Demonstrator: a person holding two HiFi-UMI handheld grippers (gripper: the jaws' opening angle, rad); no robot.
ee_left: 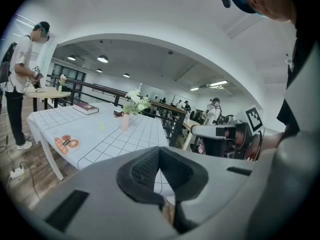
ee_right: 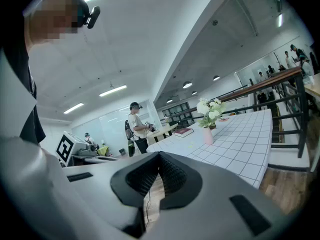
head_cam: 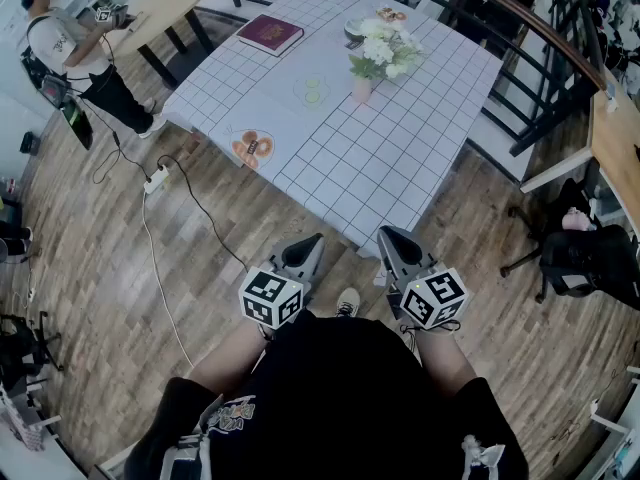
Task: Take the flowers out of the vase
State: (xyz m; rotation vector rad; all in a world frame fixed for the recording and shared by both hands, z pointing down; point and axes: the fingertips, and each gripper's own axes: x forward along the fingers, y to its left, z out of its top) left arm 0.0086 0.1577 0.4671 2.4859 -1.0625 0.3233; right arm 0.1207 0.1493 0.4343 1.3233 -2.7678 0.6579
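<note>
White flowers (head_cam: 385,48) stand in a small pink vase (head_cam: 362,88) on the far half of a table under a white checked cloth (head_cam: 400,158). Both grippers are held close to my body, short of the table's near corner. My left gripper (head_cam: 312,242) and my right gripper (head_cam: 386,234) are shut with nothing between their jaws. In the left gripper view the vase (ee_left: 124,121) and flowers (ee_left: 135,104) are far ahead of the shut jaws of the gripper (ee_left: 160,150). The right gripper view shows the vase (ee_right: 208,135) and flowers (ee_right: 210,109) beyond its own gripper (ee_right: 160,157).
On the cloth lie a dark red book (head_cam: 270,34), a plate of doughnuts (head_cam: 253,146), a plate of green slices (head_cam: 312,90) and dishes behind the flowers. A person (head_cam: 75,48) stands at a wooden table far left. A cable and power strip (head_cam: 155,180) cross the floor. Railing (head_cam: 540,48) and a chair (head_cam: 585,253) are on the right.
</note>
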